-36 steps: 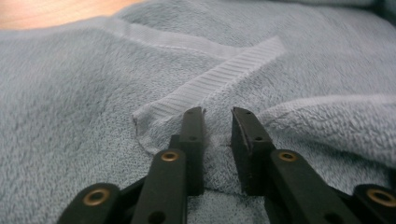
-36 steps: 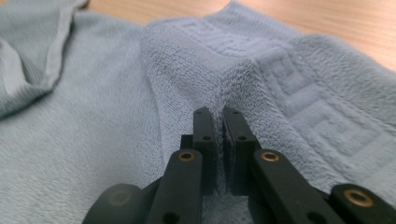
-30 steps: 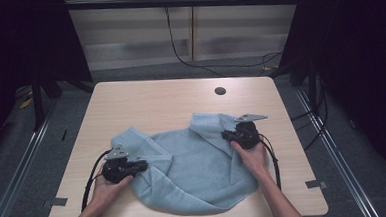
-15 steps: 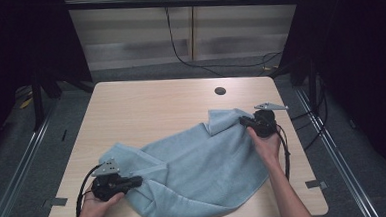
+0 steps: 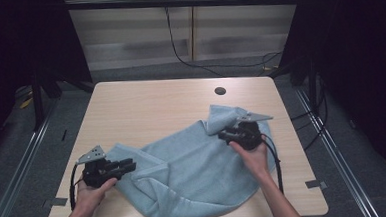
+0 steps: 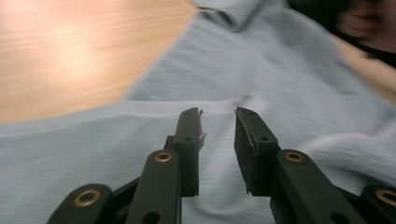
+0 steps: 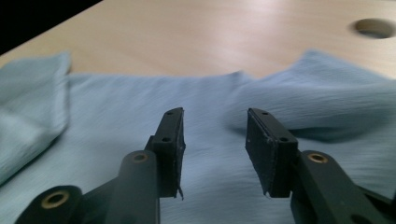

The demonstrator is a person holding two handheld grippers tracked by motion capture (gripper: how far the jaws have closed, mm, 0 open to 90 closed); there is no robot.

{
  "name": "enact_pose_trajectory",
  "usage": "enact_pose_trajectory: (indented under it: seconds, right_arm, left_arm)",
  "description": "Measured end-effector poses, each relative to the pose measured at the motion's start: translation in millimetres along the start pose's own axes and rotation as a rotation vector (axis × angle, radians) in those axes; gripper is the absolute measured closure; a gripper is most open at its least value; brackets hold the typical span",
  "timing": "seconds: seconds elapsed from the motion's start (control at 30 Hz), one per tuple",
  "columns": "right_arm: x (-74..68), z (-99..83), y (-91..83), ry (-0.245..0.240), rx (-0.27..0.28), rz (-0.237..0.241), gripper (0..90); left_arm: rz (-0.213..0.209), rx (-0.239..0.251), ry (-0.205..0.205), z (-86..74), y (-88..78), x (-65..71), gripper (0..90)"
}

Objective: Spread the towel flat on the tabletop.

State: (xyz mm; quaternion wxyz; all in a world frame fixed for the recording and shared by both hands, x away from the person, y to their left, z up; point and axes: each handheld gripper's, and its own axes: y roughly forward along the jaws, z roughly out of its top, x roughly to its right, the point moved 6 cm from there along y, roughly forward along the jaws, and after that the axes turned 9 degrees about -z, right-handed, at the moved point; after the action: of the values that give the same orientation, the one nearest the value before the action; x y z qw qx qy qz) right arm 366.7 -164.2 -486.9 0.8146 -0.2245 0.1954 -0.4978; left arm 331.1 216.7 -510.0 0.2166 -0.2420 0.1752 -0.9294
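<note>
Both grippers let go of the light blue cloth

Since the 2 earlier pictures the left gripper (image 5: 126,166) and the right gripper (image 5: 224,134) have just been opening their jaws: each pair now stands apart above the cloth (image 5: 194,173) with nothing pinched between the pads, where before each was clamped on a cloth edge. Over that time the 2 hands pulled apart, dragging the cloth wider and flatter across the table (image 5: 146,106); the right gripper has since come back a little toward the middle, and the cloth's far right corner now lies folded up just beside it.

Grey floor (image 5: 45,103), pale panelled wall (image 5: 141,26) behind.
</note>
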Motion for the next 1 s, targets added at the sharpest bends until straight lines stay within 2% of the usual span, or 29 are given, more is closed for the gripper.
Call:
enact_pose_trajectory:
  seconds: [0.03,0.07,0.1,0.2,0.27,0.3,0.37,0.47,0.5,0.53,0.57,0.63,0.67,0.73,0.83,0.87,0.9,0.97,1.0]
  right_arm:
    - [-20.4,-7.4,3.4,-0.032,-0.025,0.042,61.1]
    - [-27.8,-11.8,4.7,-0.034,-0.042,0.064,61.5]
    - [-27.8,-11.8,4.7,-0.034,-0.042,0.064,61.5]
    - [-42.9,-27.1,2.6,-0.082,-0.099,0.095,58.7]
    - [-47.6,-39.3,-4.3,-0.090,-0.121,0.108,55.7]
    - [-47.4,-45.7,-8.3,-0.098,-0.129,0.100,53.1]
    - [-42.0,-58.8,-15.1,-0.103,-0.154,0.060,43.1]
    - [-28.8,-76.6,-25.0,-0.114,-0.183,-0.003,39.5]
    - [-24.2,-80.7,-28.3,-0.118,-0.189,-0.018,39.5]
    - [-14.2,-84.1,-36.2,-0.110,-0.170,-0.058,39.4]
    - [-14.2,-84.1,-36.2,-0.110,-0.170,-0.058,39.4]
    - [-4.5,-84.7,-45.4,-0.077,-0.151,-0.083,39.6]
    - [-0.3,-86.3,-49.1,-0.081,-0.156,-0.093,39.6]
    - [5.6,-88.5,-55.1,-0.074,-0.150,-0.110,39.9]
    - [14.0,-99.8,-57.4,-0.061,-0.203,-0.141,38.4]
    - [15.2,-104.4,-55.4,-0.071,-0.218,-0.156,38.8]
    - [15.6,-104.2,-54.0,-0.093,-0.208,-0.157,39.5]
    - [17.7,-100.1,-49.4,-0.097,-0.210,-0.162,50.0]
    - [19.7,-97.1,-45.5,-0.101,-0.205,-0.159,58.1]
  left_arm:
    - [0.017,-0.020,-0.017,-0.7,2.2,-9.2,69.4]
    - [0.056,-0.031,-0.003,-1.2,4.2,-16.2,68.9]
    - [0.077,-0.048,-0.001,-2.6,7.1,-22.1,68.9]
    - [0.112,-0.106,0.002,-9.6,14.2,-32.6,64.7]
    - [0.113,-0.123,0.007,-14.3,17.0,-33.5,61.1]
    - [0.111,-0.122,0.013,-15.4,17.9,-33.2,58.8]
    - [0.109,-0.126,0.020,-16.1,20.0,-29.0,53.9]
    - [0.119,-0.156,0.077,-18.6,23.5,-21.6,54.9]
    - [0.125,-0.169,0.094,-19.2,23.8,-20.0,56.9]
    - [0.131,-0.180,0.104,-19.7,24.1,-18.3,65.5]
    - [0.133,-0.187,0.114,-20.3,24.2,-17.1,65.5]
    - [0.131,-0.195,0.132,-21.4,24.3,-14.4,74.6]
    - [0.127,-0.195,0.132,-22.3,24.6,-12.1,77.2]
    - [0.106,-0.197,0.123,-24.3,23.8,-7.5,79.8]
    - [0.077,-0.208,0.129,-29.1,21.7,1.4,80.2]
    - [0.072,-0.210,0.134,-29.8,21.1,3.2,80.2]
    - [0.069,-0.210,0.132,-30.2,21.2,4.5,80.1]
    - [0.058,-0.204,0.123,-30.0,22.3,4.8,80.0]
    - [0.052,-0.199,0.112,-29.6,22.9,4.1,79.9]
